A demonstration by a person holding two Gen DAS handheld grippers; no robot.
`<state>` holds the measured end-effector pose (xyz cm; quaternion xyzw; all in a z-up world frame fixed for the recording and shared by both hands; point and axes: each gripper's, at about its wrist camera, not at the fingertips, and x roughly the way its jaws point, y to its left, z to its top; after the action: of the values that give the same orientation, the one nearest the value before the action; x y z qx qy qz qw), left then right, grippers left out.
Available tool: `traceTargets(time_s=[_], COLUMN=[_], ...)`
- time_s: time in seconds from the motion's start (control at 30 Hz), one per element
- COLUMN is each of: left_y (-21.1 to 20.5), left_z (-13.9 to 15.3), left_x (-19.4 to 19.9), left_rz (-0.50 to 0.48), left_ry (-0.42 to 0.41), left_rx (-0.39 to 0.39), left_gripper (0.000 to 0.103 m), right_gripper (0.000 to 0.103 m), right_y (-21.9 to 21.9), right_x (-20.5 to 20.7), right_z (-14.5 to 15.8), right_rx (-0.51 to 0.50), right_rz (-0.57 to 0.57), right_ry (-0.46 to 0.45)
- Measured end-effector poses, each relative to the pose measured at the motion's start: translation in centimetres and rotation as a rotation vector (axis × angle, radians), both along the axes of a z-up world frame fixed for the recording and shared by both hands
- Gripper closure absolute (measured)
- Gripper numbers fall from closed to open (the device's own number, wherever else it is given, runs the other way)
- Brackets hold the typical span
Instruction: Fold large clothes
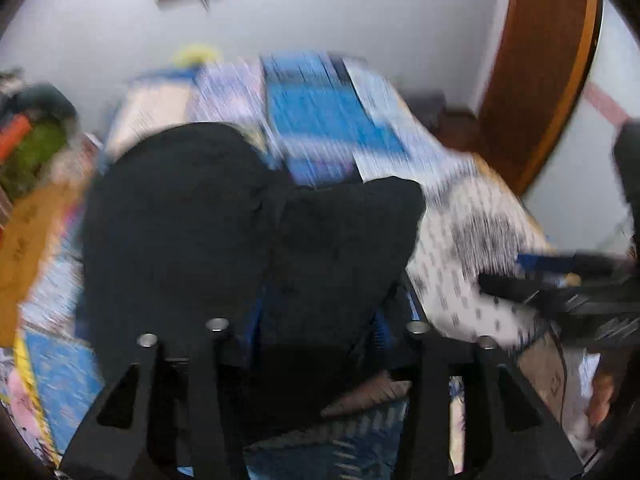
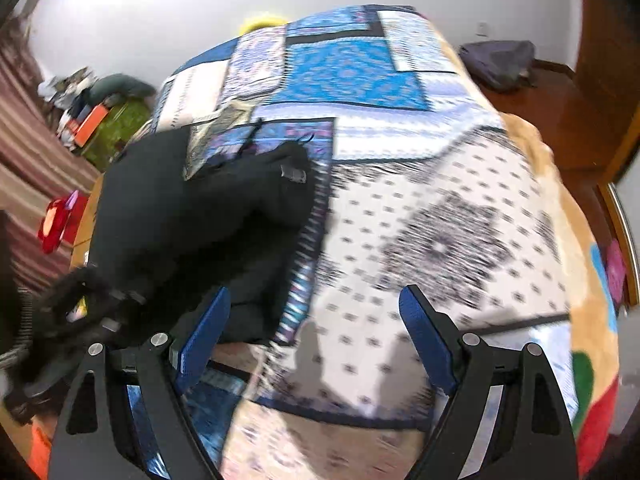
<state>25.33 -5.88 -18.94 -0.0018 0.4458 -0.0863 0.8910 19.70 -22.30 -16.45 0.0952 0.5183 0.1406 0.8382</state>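
A large black garment lies bunched on the left part of a patchwork bedspread. In the blurred left wrist view the cloth fills the gap of my left gripper and covers most of its fingers. Only slivers of the blue pads show, so I cannot tell whether they press on the cloth. The right wrist view shows the same garment to the left of my right gripper. That gripper hangs open over the white dotted patch of the bedspread, with nothing between its fingers.
The bed's right edge carries an orange blanket with coloured shapes. A dark bag lies on the wooden floor beyond the bed. A green bundle with an orange box and a red object sit on the left.
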Motion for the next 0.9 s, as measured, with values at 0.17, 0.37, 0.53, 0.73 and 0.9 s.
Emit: traceTargets(time_s=[0.17,0.37,0.53,0.73,0.9], left_y=[0.1,0.6,3.7,10.2,14.2], left_z=[0.4,3.5,6.3,7.2,4.6], left_x=[-0.8,-3.6,-5.9,-5.7,-4.4], left_rz=[-0.020,-0.085,-0.054,0.115,0.216], left_ry=[0.027,0.017,-0.070,-0.116,-0.037], left_rx=[-0.039,-0.054,-0.013,0.032,-0.061], left_gripper=[0.031,0.021,0.014,0.010,0.010], right_gripper=[0.019,0.019,0.019,0.019,0.019], right_y=[-0.1,1.6,4.7,9.6,11.9], right_x=[-1.5,-1.9,-2.0,-1.0,0.1], right_z=[1.6,4.4,6.2,6.6,4.8], right_rx=[-0.012,0.029,0.058,0.069,0.019], right_rz=[0.013,0.077,0.150,0.244,0.264], right_ry=[-0.027,-0.102,-0.153,-0.186,-0.171])
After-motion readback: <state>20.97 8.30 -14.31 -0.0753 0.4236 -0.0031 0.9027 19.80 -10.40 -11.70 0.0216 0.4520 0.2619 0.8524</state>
